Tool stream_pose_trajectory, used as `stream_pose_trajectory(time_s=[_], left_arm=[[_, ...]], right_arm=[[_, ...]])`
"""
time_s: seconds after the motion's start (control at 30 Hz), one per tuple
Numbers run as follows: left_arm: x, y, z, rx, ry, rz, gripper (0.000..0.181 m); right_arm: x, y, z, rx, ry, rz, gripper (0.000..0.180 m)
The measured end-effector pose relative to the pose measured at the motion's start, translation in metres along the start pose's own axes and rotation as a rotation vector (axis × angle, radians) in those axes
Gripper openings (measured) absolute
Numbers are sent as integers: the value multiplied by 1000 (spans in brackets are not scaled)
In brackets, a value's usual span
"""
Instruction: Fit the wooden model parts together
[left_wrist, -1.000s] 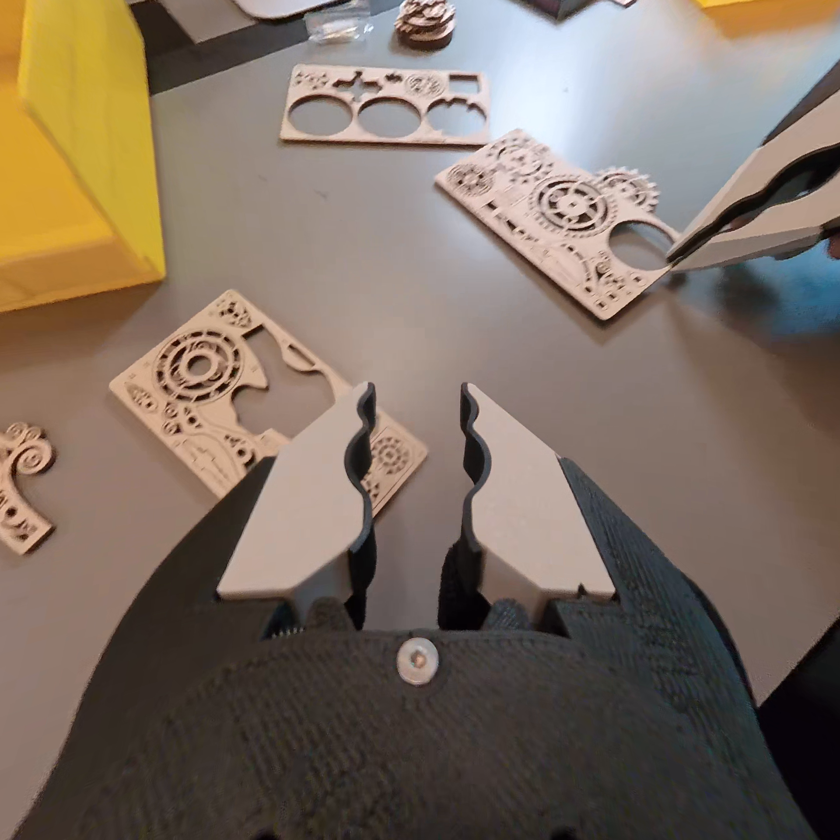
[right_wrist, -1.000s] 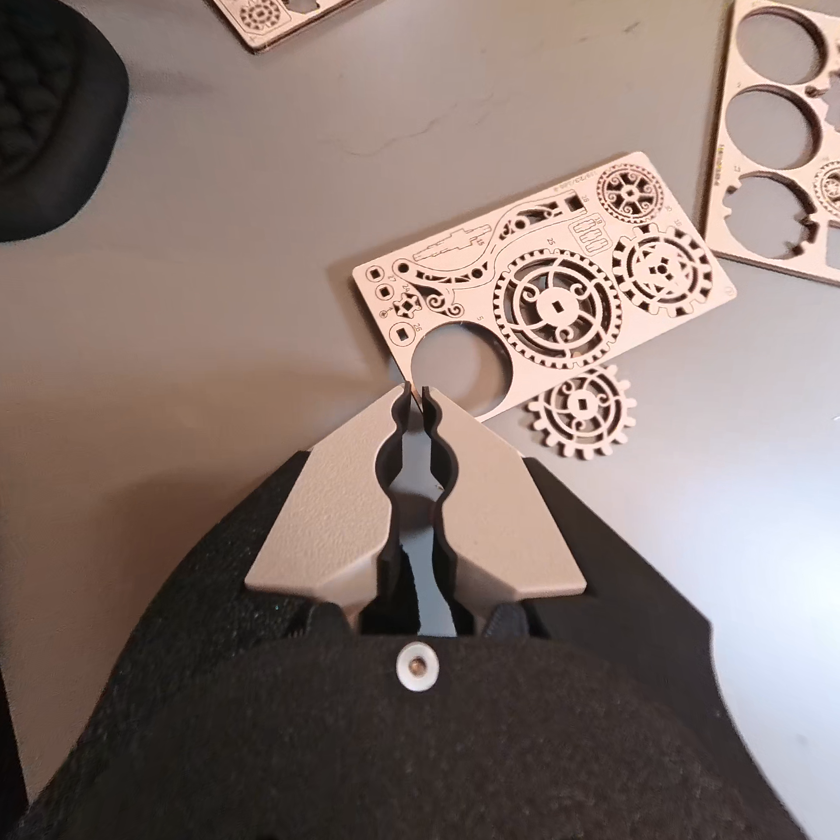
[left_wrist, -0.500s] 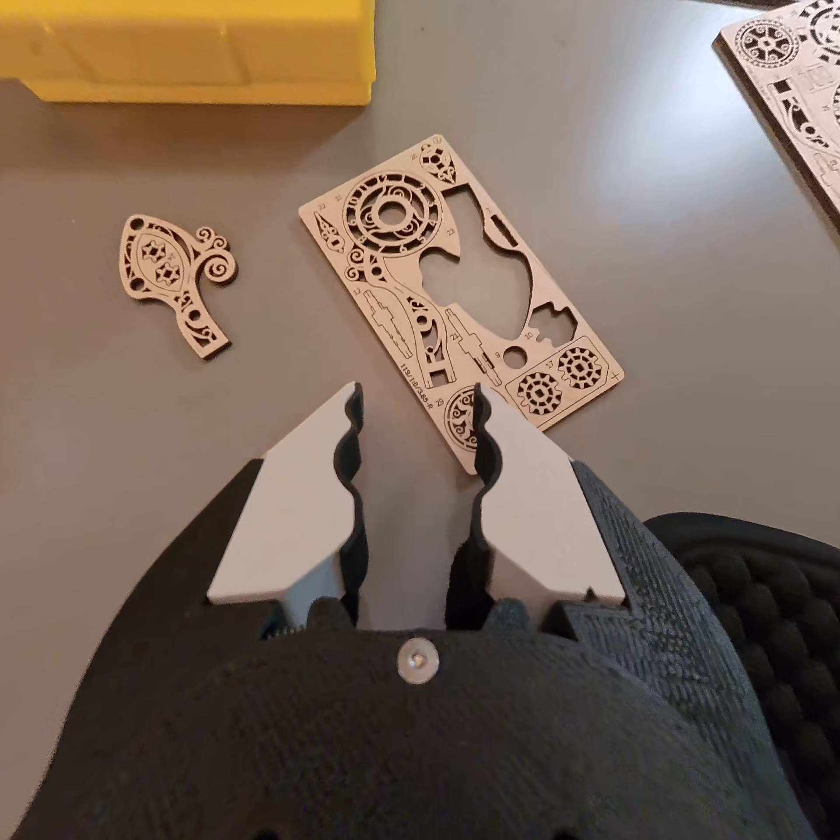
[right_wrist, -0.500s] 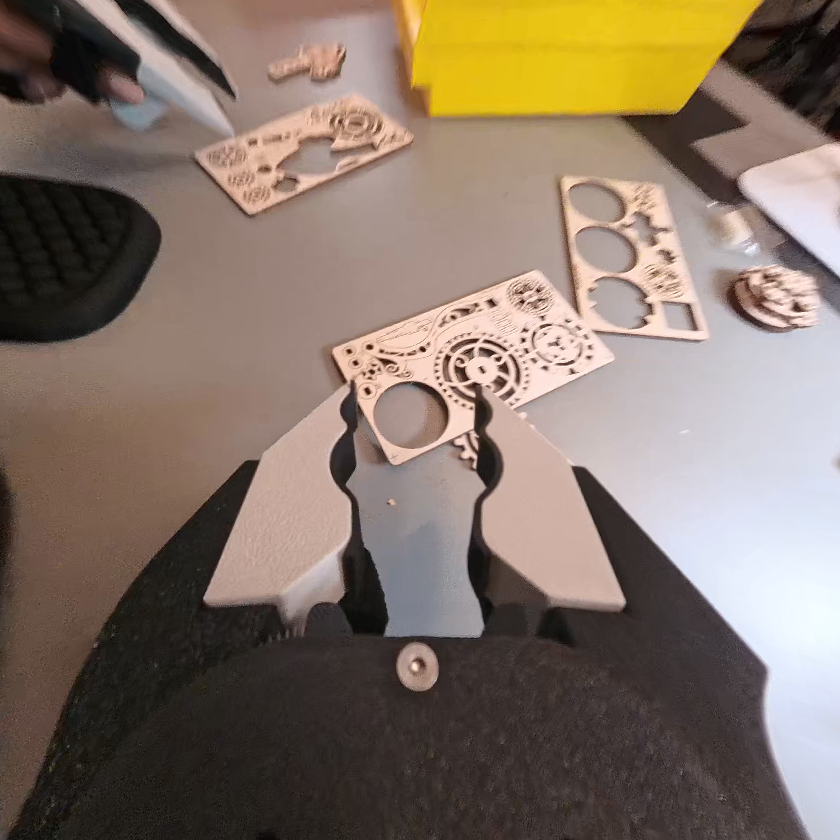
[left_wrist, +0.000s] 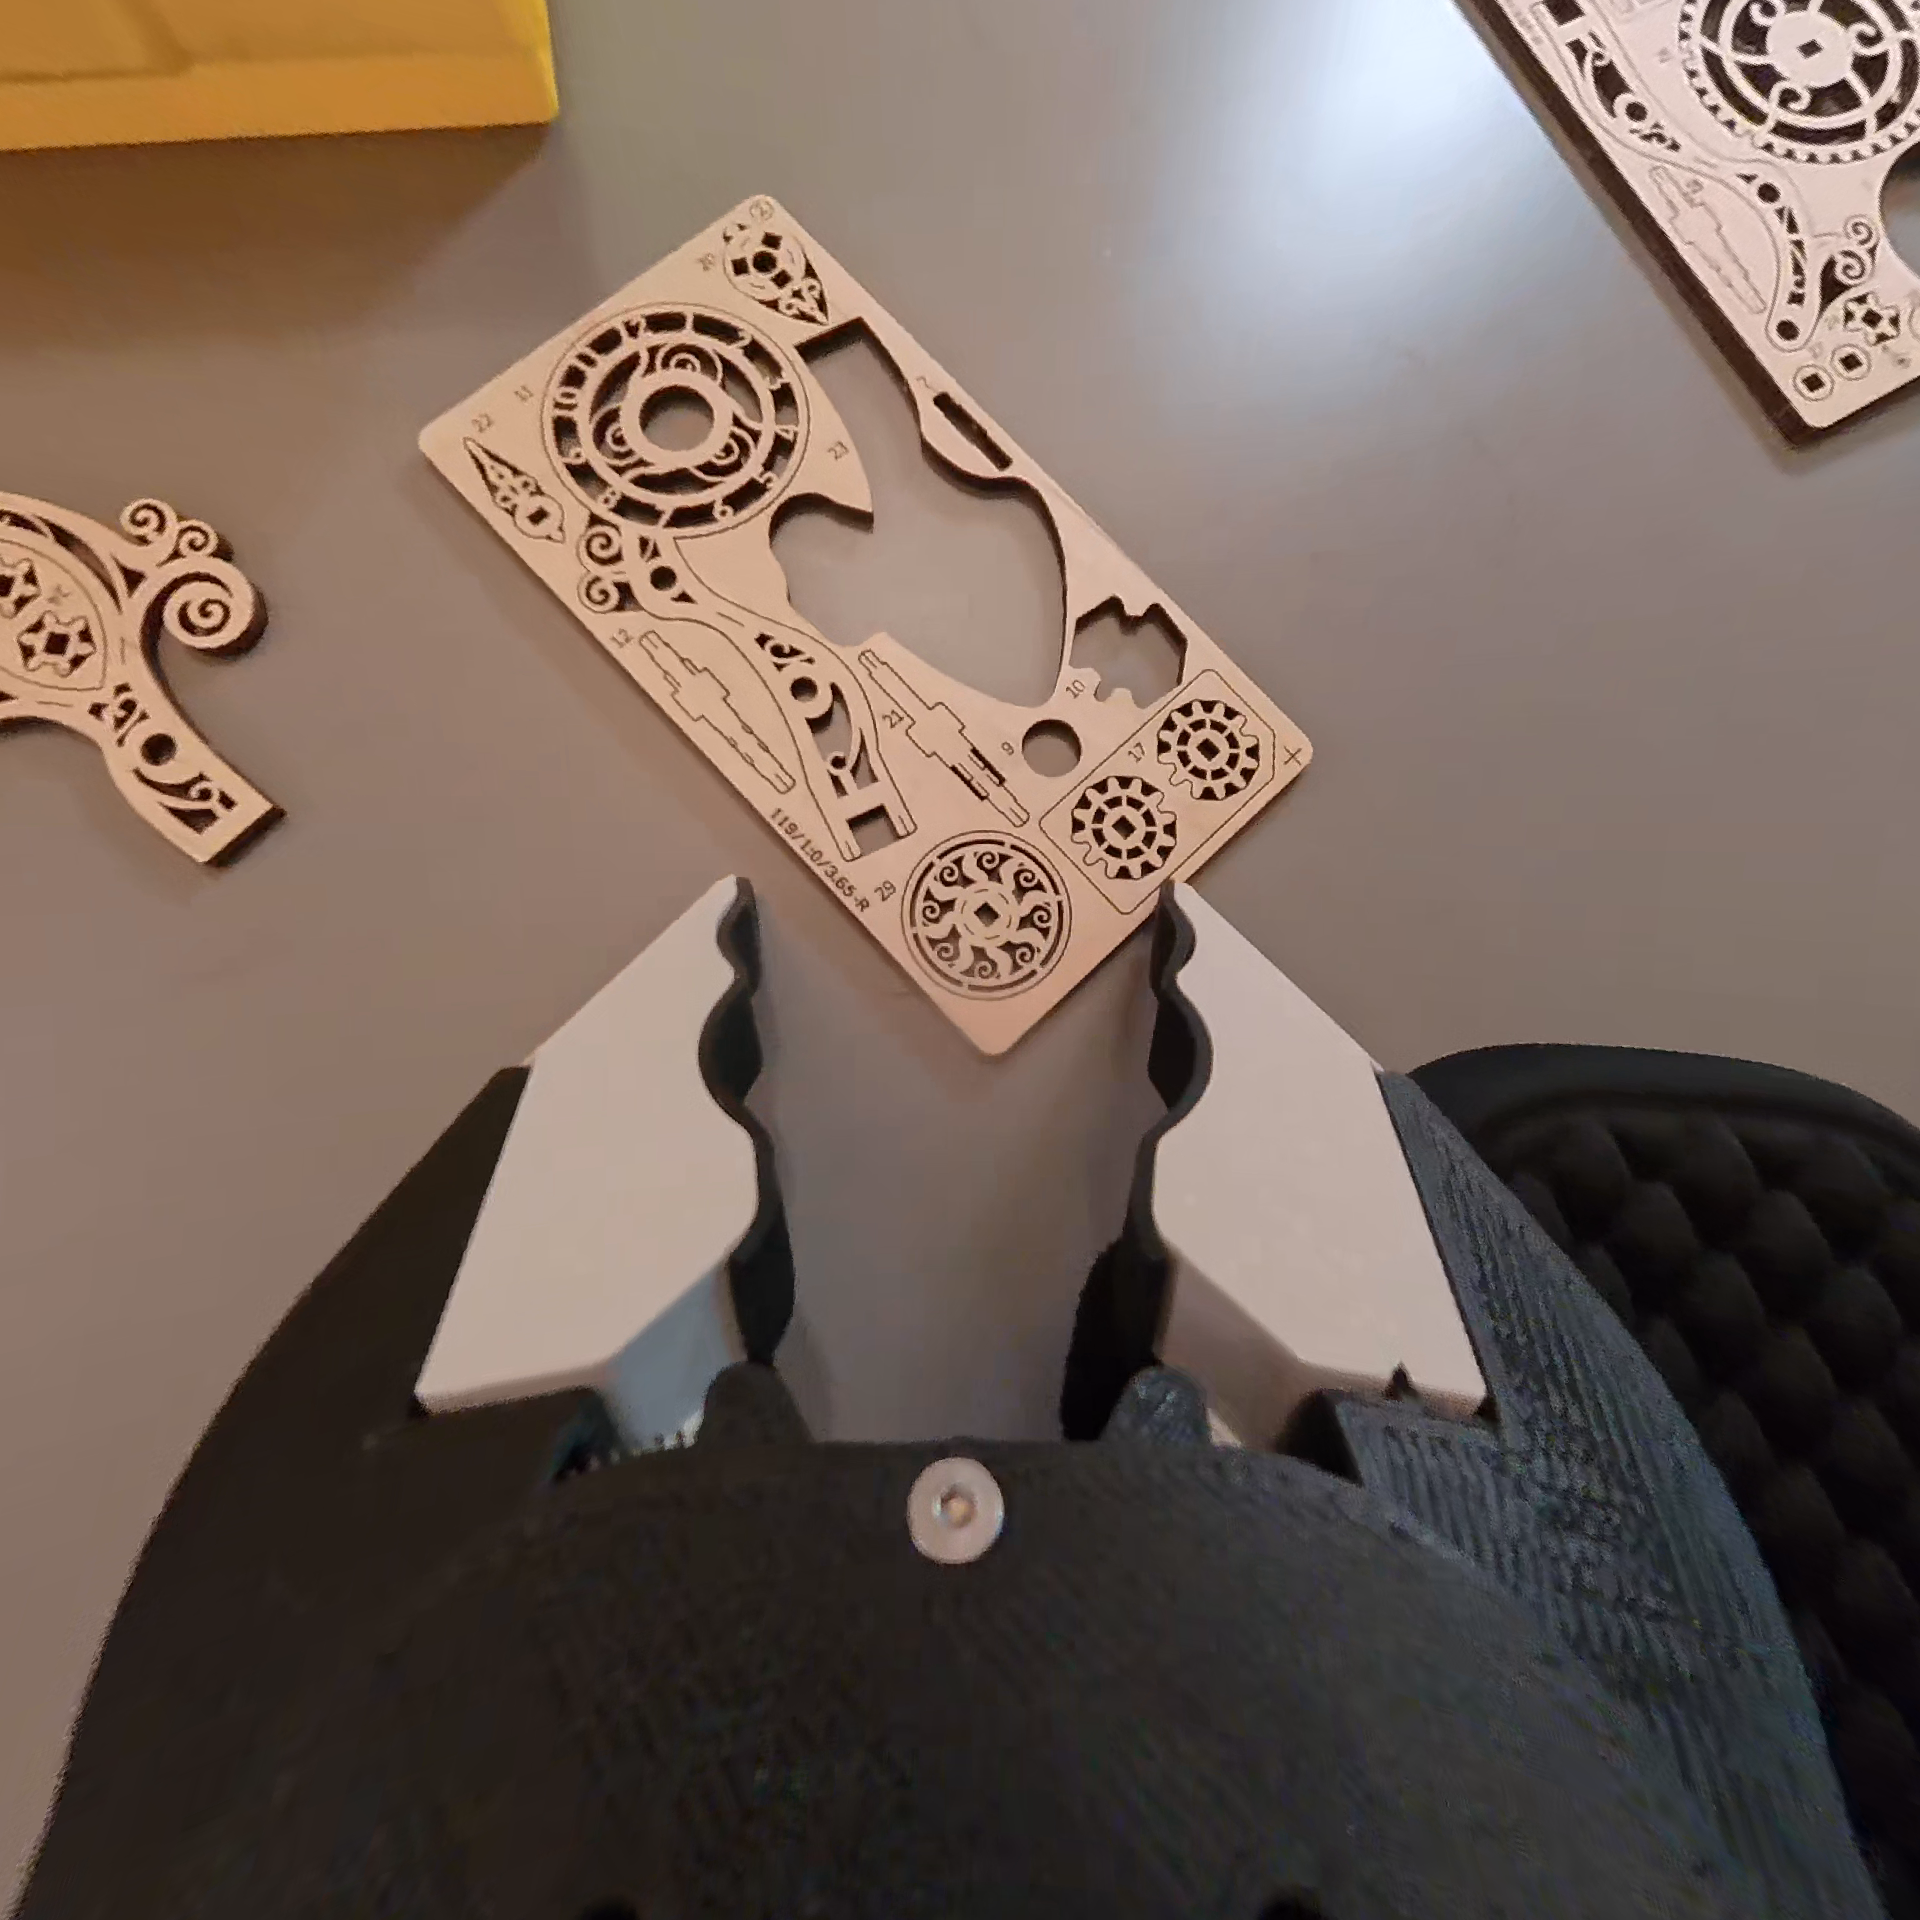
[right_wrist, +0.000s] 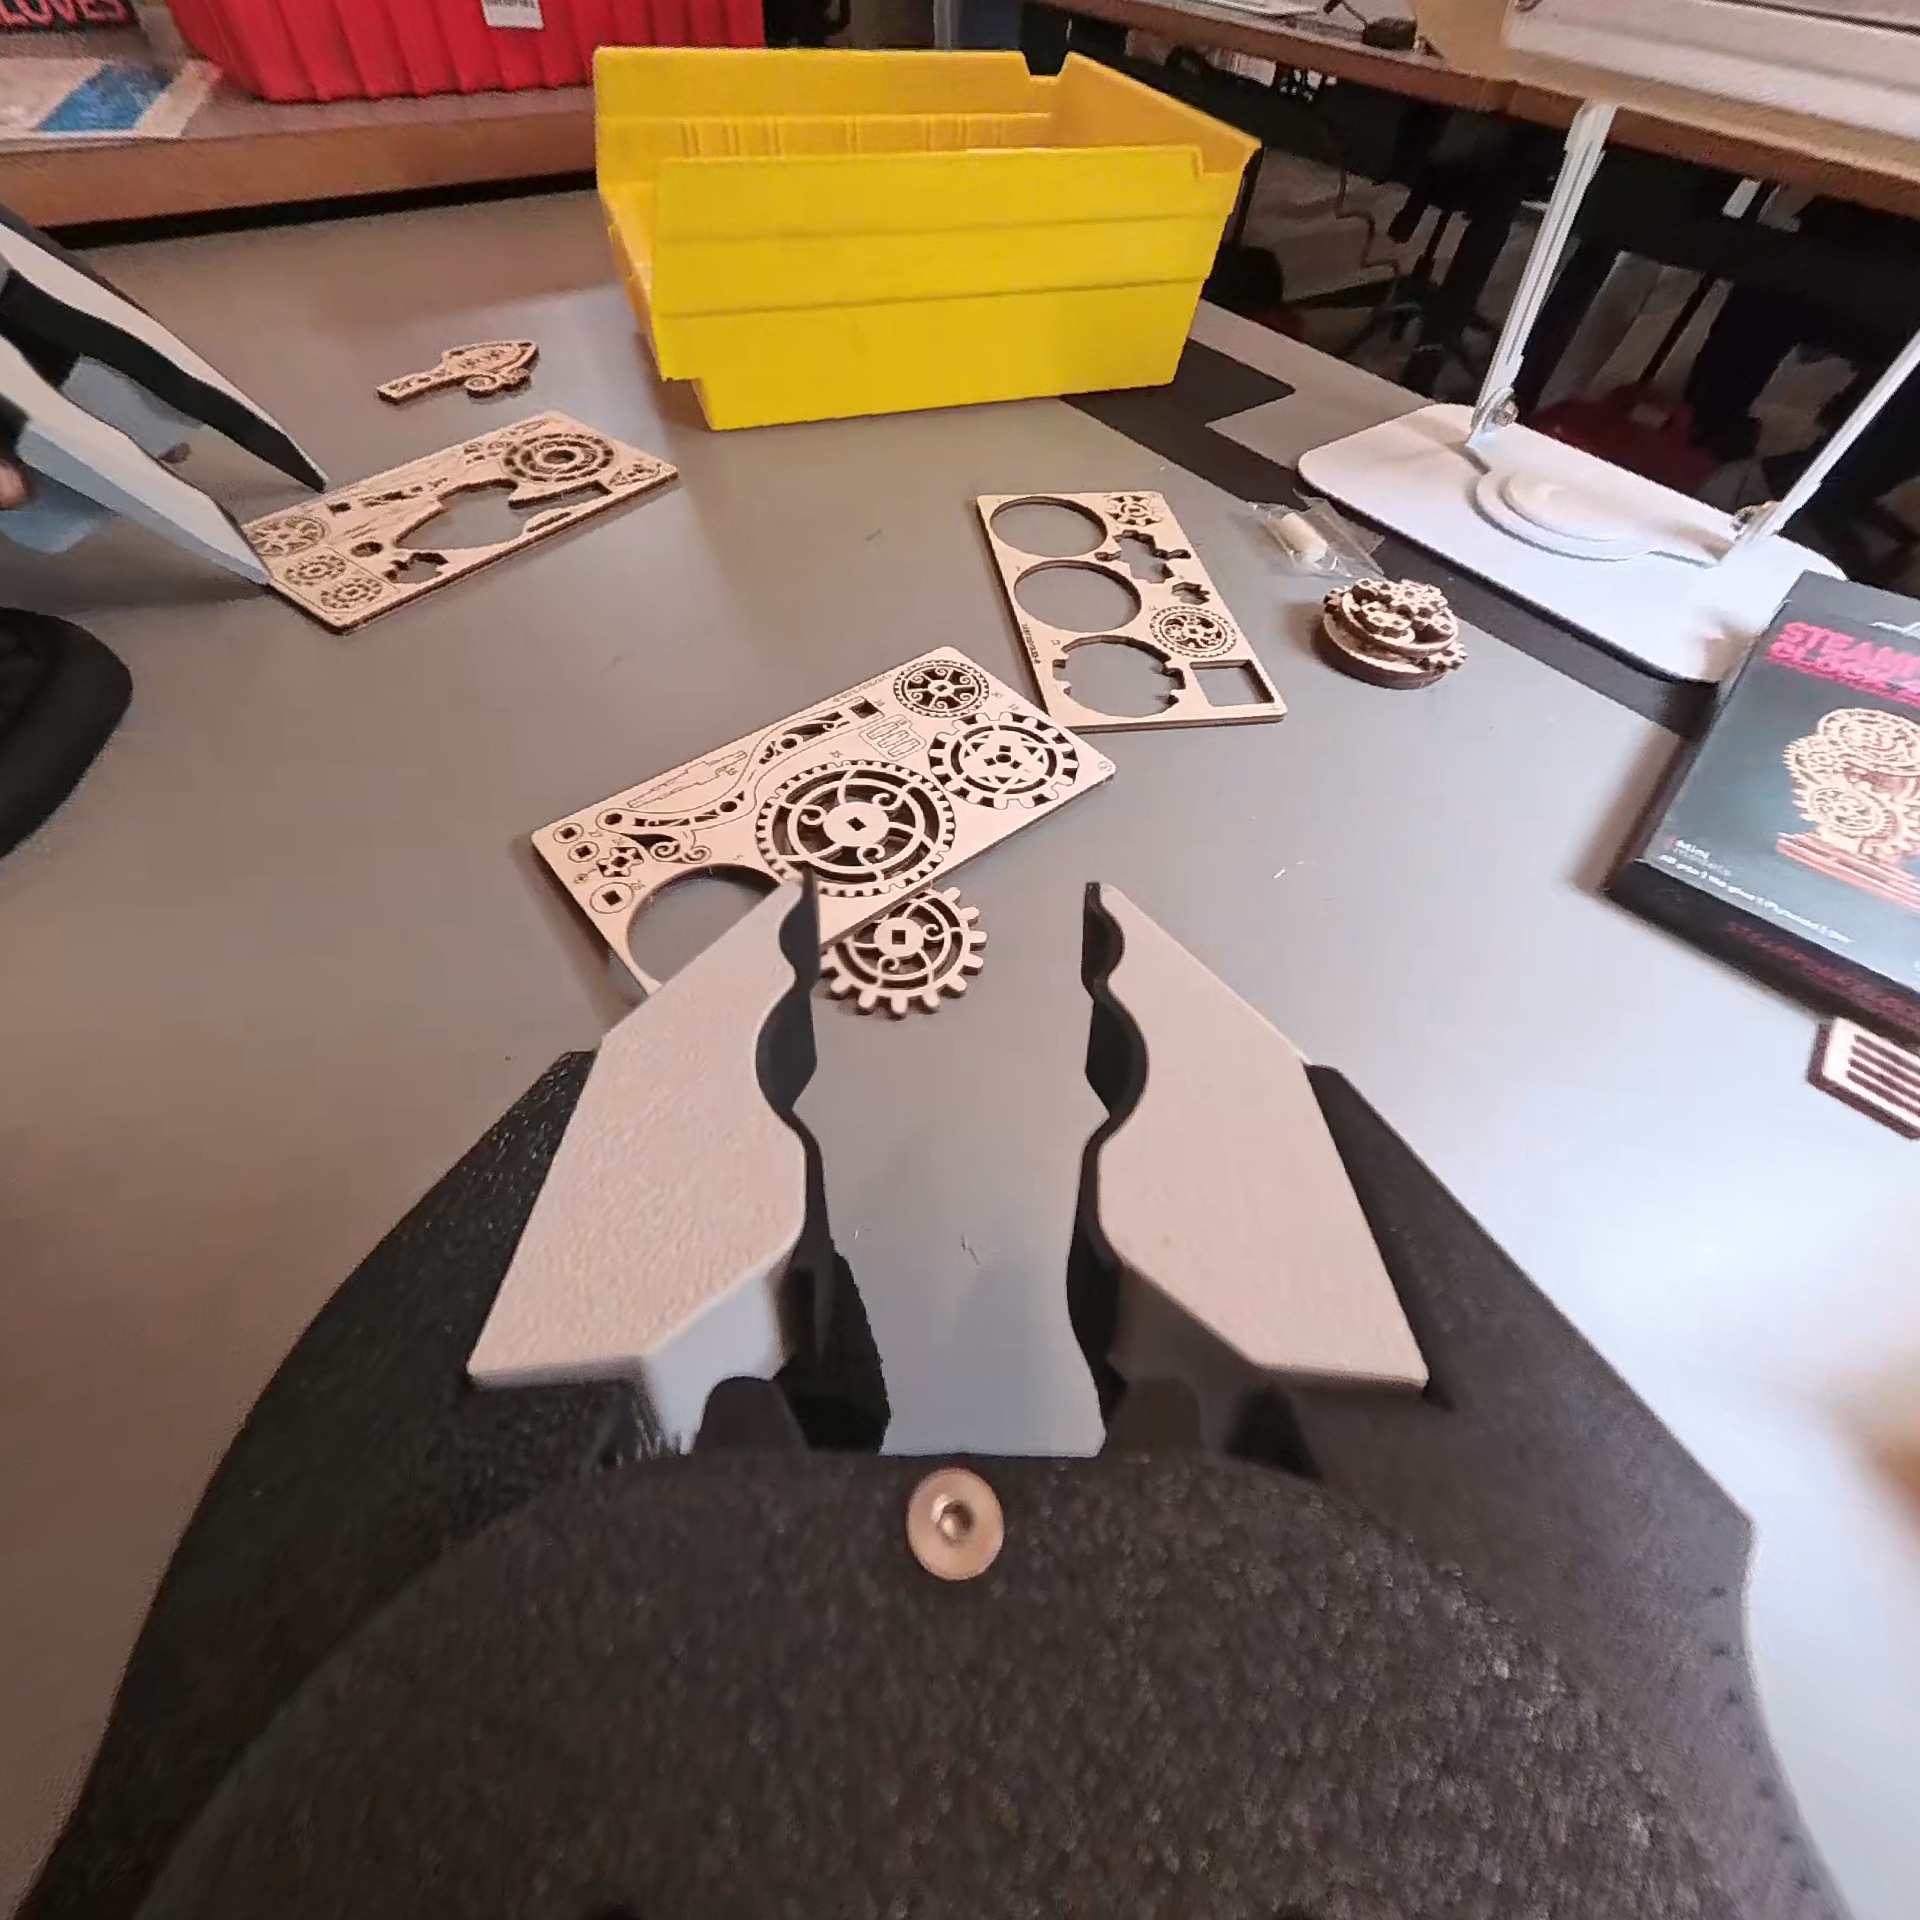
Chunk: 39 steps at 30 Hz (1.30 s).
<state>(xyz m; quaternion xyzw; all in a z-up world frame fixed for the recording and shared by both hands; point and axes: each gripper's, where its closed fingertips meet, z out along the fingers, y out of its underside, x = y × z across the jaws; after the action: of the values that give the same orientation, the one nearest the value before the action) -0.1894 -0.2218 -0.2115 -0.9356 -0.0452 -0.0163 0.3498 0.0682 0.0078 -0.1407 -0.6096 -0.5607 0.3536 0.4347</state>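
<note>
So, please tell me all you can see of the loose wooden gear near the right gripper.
The loose gear is a small, flat, pale wooden wheel with blunt teeth, curly cut-outs and a square centre hole. It lies flat on the grey table, freed from its sheet, its far edge against or tucked under the gear sheet. The open right gripper frames it; contact cannot be told.

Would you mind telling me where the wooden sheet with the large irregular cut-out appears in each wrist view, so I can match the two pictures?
Left wrist view: the sheet with the irregular cut-out lies centre frame, slanted, its near corner between the open jaws of the left gripper.
Right wrist view: the same sheet lies far left, with the left gripper at its end.
Shared landmark: the yellow bin beyond it.
</note>
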Motion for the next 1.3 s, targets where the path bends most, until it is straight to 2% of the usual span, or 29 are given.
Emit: stream_pose_trajectory(time_s=[0.3,0.63,1.13,1.23,1.3], left_arm=[[3,2,1,-4,17,84,76],[9,1,1,20,48,119,61],[13,0,1,40,99,154,54],[10,-9,-4,87,147,111,54],[2,-27,-7,145,178,-8,56]], right_arm=[[11,4,3,31,36,9,43],[19,11,4,31,72,19,38],[22,13,7,33,88,17,35],[21,12,6,38,86,13,35],[21,10,6,46,86,11,35]])
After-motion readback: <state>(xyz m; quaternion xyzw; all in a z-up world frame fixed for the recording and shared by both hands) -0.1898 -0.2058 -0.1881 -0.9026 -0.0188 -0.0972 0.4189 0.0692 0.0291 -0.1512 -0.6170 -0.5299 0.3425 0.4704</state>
